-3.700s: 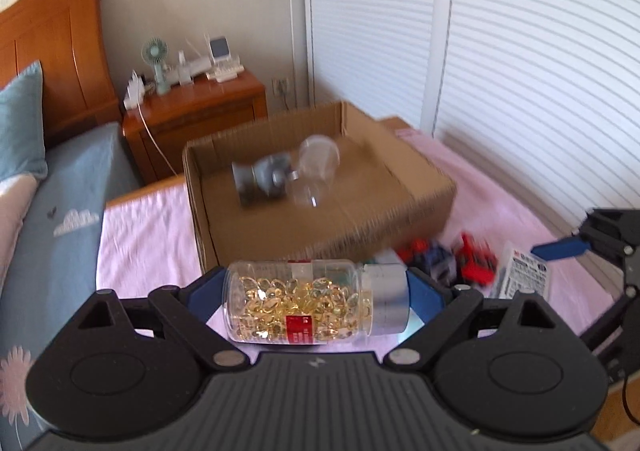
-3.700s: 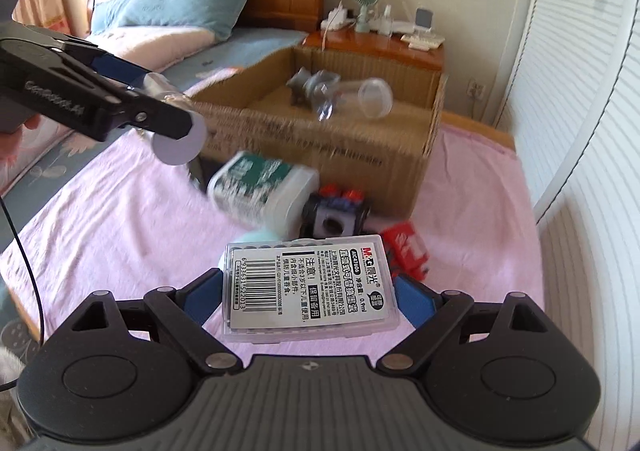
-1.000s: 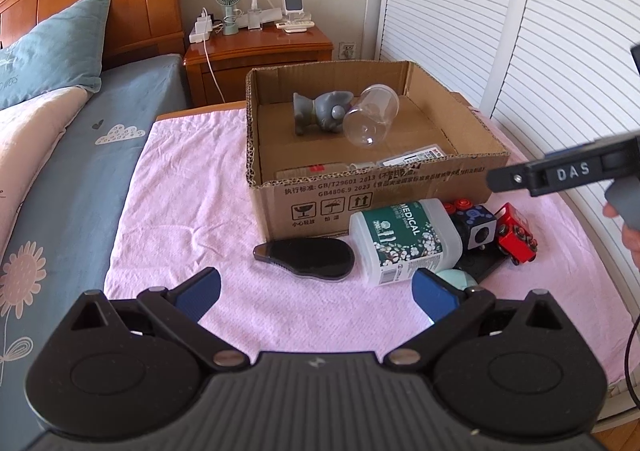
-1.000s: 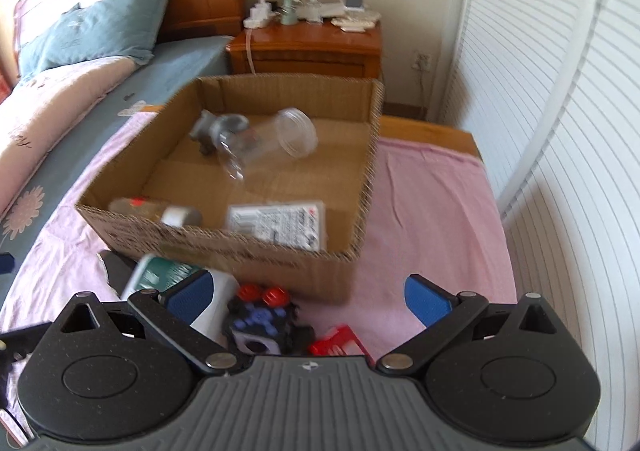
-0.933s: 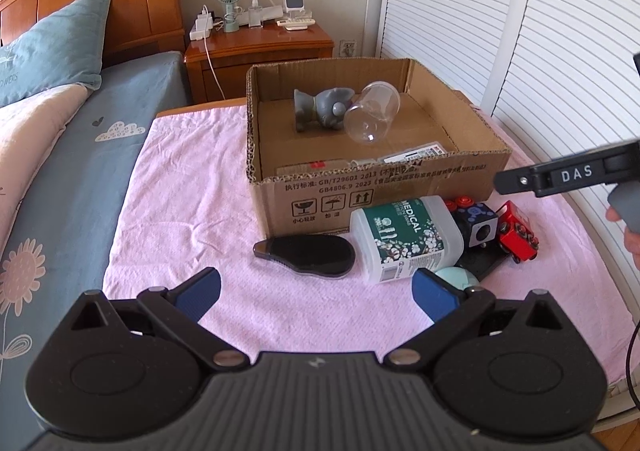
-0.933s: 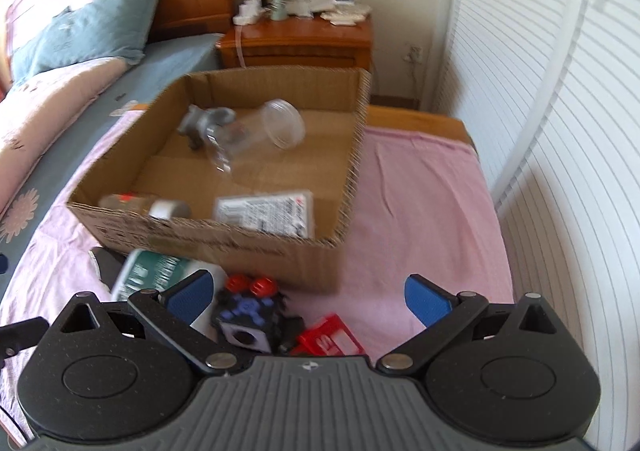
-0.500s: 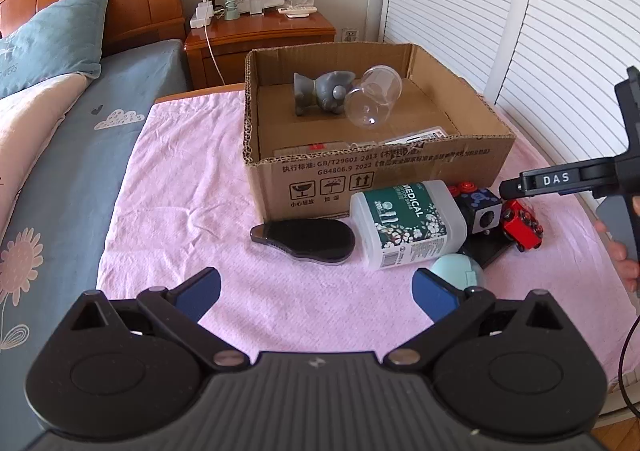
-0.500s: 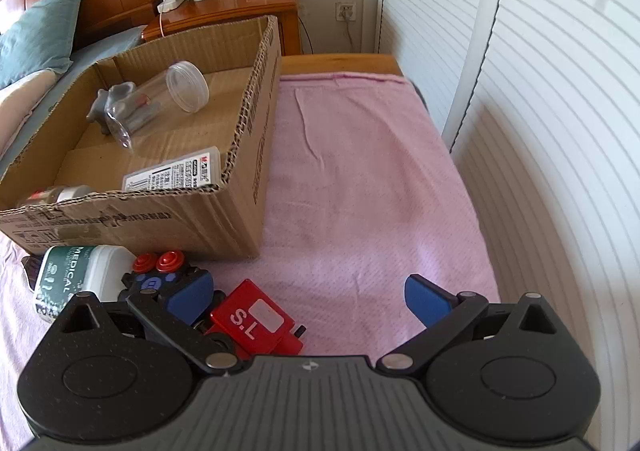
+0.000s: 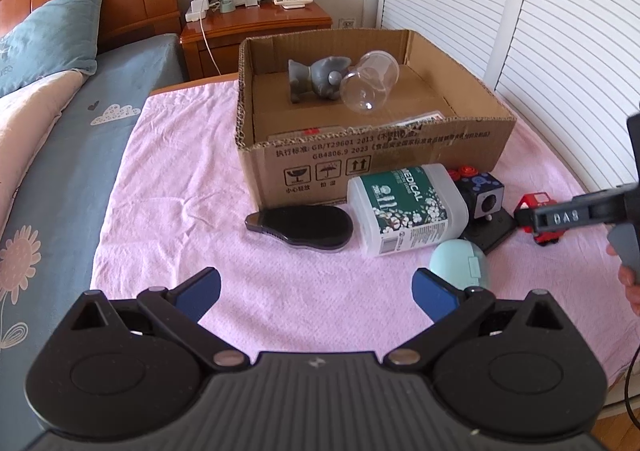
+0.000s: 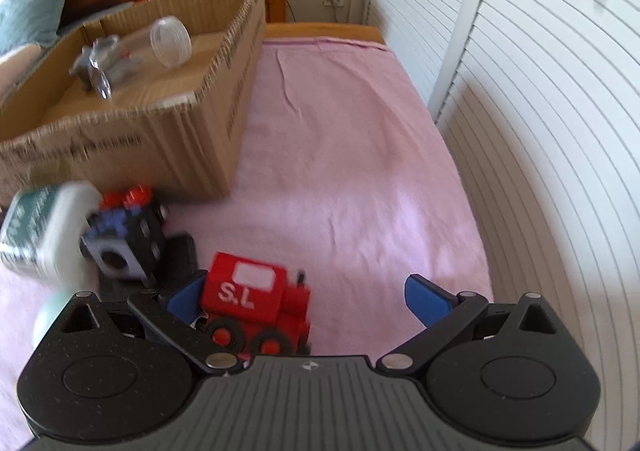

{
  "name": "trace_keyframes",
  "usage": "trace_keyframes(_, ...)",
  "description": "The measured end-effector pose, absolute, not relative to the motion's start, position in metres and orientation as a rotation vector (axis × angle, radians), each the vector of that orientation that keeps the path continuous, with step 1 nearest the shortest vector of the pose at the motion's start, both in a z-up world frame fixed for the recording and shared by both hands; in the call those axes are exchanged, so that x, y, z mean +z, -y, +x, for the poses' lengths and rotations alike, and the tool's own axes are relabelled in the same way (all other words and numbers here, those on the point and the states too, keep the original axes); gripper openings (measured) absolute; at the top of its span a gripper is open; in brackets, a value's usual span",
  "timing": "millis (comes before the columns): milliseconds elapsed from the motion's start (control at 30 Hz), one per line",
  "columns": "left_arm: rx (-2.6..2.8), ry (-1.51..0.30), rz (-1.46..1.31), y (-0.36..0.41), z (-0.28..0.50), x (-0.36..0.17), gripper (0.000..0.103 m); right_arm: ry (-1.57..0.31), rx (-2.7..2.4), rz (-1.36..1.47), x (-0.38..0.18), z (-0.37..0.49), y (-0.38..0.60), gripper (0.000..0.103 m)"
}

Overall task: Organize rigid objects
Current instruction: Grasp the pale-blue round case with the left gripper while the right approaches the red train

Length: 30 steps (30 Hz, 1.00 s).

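My left gripper (image 9: 316, 291) is open and empty above the pink cloth, short of a black oval case (image 9: 300, 227), a white medical bottle (image 9: 404, 209) and a mint round object (image 9: 460, 265). The cardboard box (image 9: 376, 135) behind them holds a grey figure (image 9: 316, 79) and a clear jar (image 9: 370, 85). My right gripper (image 10: 306, 299) is open low over the red toy train (image 10: 256, 303), which sits between the jaws close to the left fingertip. In the left wrist view one of its fingers (image 9: 568, 216) partly hides the train (image 9: 538, 203). A dark cube toy (image 10: 124, 235) lies just left.
White louvred doors (image 10: 540, 91) run along the right side. A wooden nightstand (image 9: 256, 31) with a small fan stands behind the box. The pink cloth (image 10: 340, 131) right of the box is bare. A blue bedsheet and pillows lie at the left.
The pill bottle and the white card pack once held now lie in the box. In the last second my right gripper dropped towards the red train; the left barely moved.
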<state>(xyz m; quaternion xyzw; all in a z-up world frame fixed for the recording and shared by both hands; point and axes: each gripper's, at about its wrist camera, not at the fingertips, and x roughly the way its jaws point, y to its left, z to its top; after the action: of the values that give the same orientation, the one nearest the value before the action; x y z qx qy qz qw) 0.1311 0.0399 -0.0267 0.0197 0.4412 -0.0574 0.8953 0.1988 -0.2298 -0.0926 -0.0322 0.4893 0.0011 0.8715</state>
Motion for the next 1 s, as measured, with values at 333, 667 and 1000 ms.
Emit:
trace_keyframes(333,-0.189,-0.933,0.053,-0.018,0.128,-0.034,0.101,-0.977,0.042,-0.071,-0.094,0.172,0.24,0.103)
trace_keyframes(667,-0.228,-0.91,0.135,0.033,0.125,-0.046,0.101,-0.9,0.128,-0.106,-0.097,0.138,0.249,0.103)
trace_keyframes(1000,-0.25,-0.923,0.154,0.064,0.134,-0.063,0.077,-0.858,0.188,-0.126,-0.099,0.123,0.256,0.103)
